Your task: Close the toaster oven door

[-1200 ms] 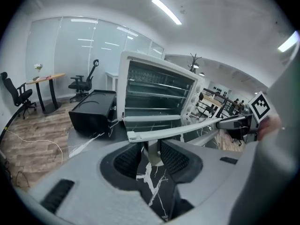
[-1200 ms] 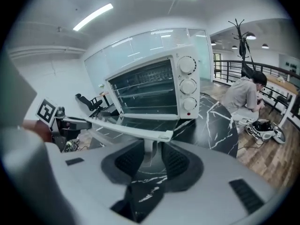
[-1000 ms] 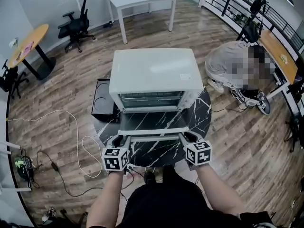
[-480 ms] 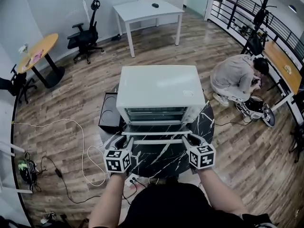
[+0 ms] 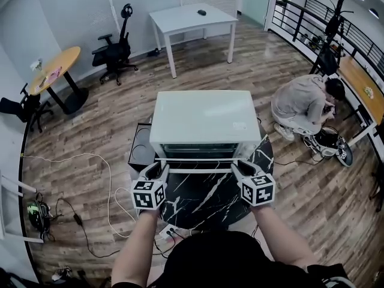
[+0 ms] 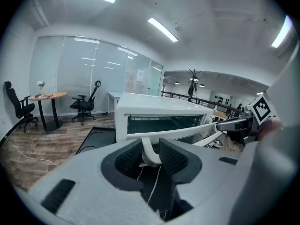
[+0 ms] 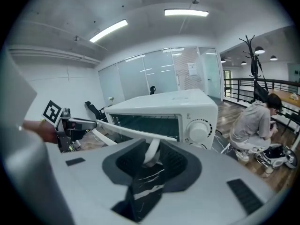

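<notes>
A white toaster oven (image 5: 204,122) stands on a round black marble table (image 5: 204,206). Its door (image 5: 201,160) is swung most of the way up, with a gap still at the top. The white door handle (image 5: 201,170) runs between my two grippers. My left gripper (image 5: 159,171) is shut on the handle's left bracket (image 6: 147,151); its jaws have just been closing a little. My right gripper (image 5: 240,168) grips the right bracket (image 7: 151,151); its jaws have just been opening slightly, with the bracket still between the pads. The control knob (image 7: 199,130) shows at the oven's right.
A black tray (image 5: 141,149) lies beside the oven's left side. A person (image 5: 306,110) crouches on the floor at the right. Cables (image 5: 102,179) trail over the wood floor at the left. A white desk (image 5: 192,20), an office chair (image 5: 117,50) and a round wooden table (image 5: 54,71) stand farther off.
The door has swung up from lying nearly flat to almost closed. Both grippers have risen and moved toward the oven with the handle.
</notes>
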### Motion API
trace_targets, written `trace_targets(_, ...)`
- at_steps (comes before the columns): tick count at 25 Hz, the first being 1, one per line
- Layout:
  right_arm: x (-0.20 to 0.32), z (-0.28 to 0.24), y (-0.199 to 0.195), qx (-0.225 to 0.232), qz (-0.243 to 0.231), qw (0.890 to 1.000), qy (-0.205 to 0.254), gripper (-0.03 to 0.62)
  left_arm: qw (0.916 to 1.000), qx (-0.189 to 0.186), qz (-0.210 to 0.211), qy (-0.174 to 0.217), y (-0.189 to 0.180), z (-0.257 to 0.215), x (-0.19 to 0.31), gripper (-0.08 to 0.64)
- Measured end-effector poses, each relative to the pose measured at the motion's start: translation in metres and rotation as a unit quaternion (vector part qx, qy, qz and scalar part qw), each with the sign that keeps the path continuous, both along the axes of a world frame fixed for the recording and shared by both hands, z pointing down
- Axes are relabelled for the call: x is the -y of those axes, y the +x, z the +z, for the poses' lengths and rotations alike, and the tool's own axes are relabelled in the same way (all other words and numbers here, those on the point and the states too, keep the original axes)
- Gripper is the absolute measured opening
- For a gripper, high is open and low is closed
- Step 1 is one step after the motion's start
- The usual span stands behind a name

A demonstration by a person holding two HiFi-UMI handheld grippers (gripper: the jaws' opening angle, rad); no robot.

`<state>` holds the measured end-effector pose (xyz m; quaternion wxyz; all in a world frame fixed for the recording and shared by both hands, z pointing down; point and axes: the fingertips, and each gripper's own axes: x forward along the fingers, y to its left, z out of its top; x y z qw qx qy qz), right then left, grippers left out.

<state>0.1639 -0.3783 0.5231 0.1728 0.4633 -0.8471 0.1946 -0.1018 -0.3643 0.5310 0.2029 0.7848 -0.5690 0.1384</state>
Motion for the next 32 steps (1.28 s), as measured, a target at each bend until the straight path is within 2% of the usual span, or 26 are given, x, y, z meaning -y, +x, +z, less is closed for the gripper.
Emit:
trace_targets(14,0.045,-0.021,-0.002,-0.015,0.0,0.999,0.039,0.103,0.9994,-0.008,-0.019,0.029,-0.002,-0.018,0.044,0.115)
trace_targets(20,0.044,-0.033,-0.002,0.005,0.005,0.998,0.061,0.107,0.9995,0.017,-0.015,0.023,-0.003,-0.022,0.058,0.114)
trace_targets(28,0.023,-0.042,0.02,-0.001,0.031,0.998,0.063,0.083,0.9988,0.021,-0.016,0.04,-0.013,-0.038,0.042,0.089)
trace_targets(32,0.004,-0.053,0.022,-0.007,0.04,0.996,0.074,0.033,0.9976,0.022,-0.007,0.065,-0.017,-0.056,0.022,0.077)
